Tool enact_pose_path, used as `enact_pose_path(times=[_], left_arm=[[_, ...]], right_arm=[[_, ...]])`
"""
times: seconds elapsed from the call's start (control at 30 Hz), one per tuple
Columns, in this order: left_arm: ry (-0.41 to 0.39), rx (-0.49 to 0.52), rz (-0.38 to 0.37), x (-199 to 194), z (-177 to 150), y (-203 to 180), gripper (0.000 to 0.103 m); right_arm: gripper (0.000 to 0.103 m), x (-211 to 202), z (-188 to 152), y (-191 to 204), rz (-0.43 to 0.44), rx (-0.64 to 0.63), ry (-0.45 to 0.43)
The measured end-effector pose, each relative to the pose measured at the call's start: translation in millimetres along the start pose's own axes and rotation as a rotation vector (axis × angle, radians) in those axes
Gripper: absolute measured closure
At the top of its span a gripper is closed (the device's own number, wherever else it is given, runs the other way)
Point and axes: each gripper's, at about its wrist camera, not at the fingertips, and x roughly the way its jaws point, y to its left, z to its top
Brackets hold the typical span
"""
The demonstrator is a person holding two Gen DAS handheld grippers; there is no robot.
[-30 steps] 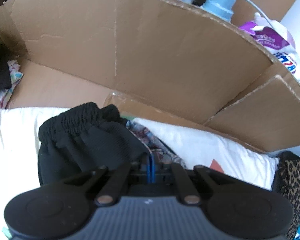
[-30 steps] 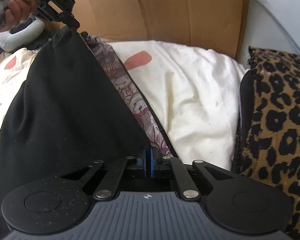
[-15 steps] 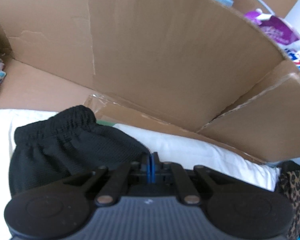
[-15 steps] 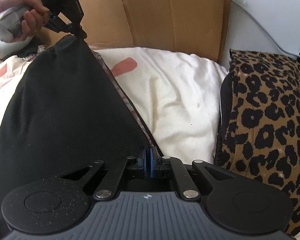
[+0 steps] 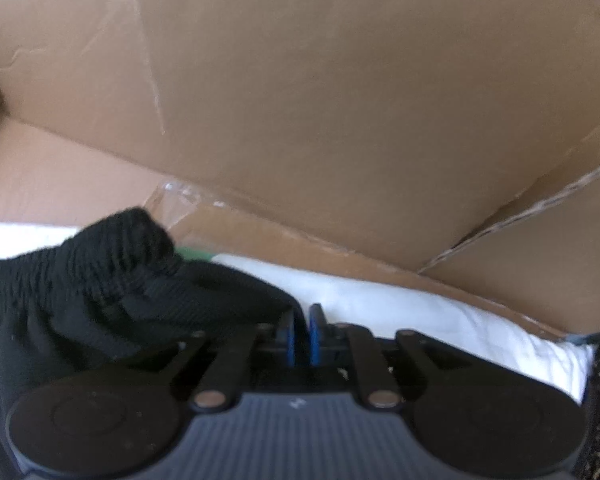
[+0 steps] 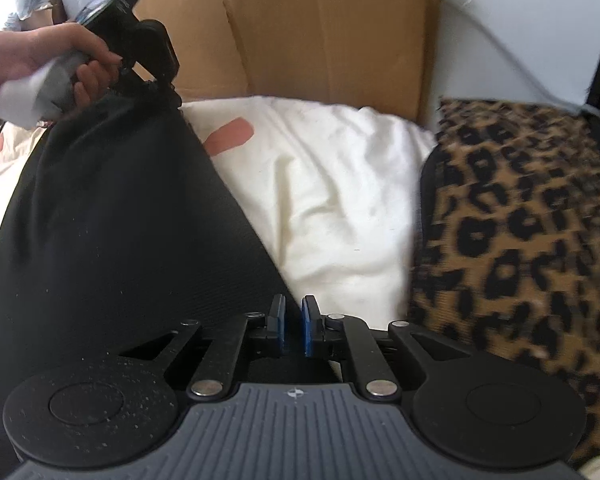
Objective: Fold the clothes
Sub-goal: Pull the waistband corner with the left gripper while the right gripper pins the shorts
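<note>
With the black garment [image 6: 112,232] laid across the white bedding [image 6: 332,184], both hand-held grippers stand at a corner of it, their work on this fold apparently done. Nearest the lens in the right wrist view, the right hand-held gripper [image 6: 293,326] shows a narrow gap between its blue pads, its jaws having just been opening; the garment's near corner lies just beside the left pad, not pinched between them, which suggests a deliberate letting-go so the cloth stays where it was set. Right of the garment sits a leopard-print cushion [image 6: 520,232], well clear of the fabric. Farther along the garment, at its far corner, a person's hand [image 6: 60,60] grips the handle of the left hand-held gripper [image 6: 168,92], tips down at the cloth. From the left wrist view that left hand-held gripper [image 5: 302,334] is likewise parted a little, jaws just opened, with the bunched elastic waistband [image 5: 100,256] slumping just left of the pads and nothing clearly between them. Beyond the garment rises a cardboard panel [image 5: 340,100], a backstop to the bedding. Judging by the slack cloth and loosened jaws, one fold looks placed; smoothing or a further fold seems next.
</note>
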Motion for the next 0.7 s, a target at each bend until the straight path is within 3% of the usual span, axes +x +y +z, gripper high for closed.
enact_pose_path(times=[0.2, 0.37, 0.57, 0.7], left_arm=[[-0.029, 0.044, -0.04, -35, 1, 6, 0.073], [-0.037, 0.149, -0.037, -60, -9, 13, 0.073], [-0.031, 0.307, 0.034, -63, -24, 23, 0.073], [-0.075, 0.323, 0.078, -58, -25, 33, 0.074]], right_arm=[[0.097, -44, -9, -26, -0.002, 0.081, -0.058], [0.097, -54, -19, -37, 0.008, 0.083, -0.056], [0.097, -45, -20, -21, 0.067, 0.055, -0.04], [0.097, -29, -11, -2, 0.109, 0.028, -0.009]])
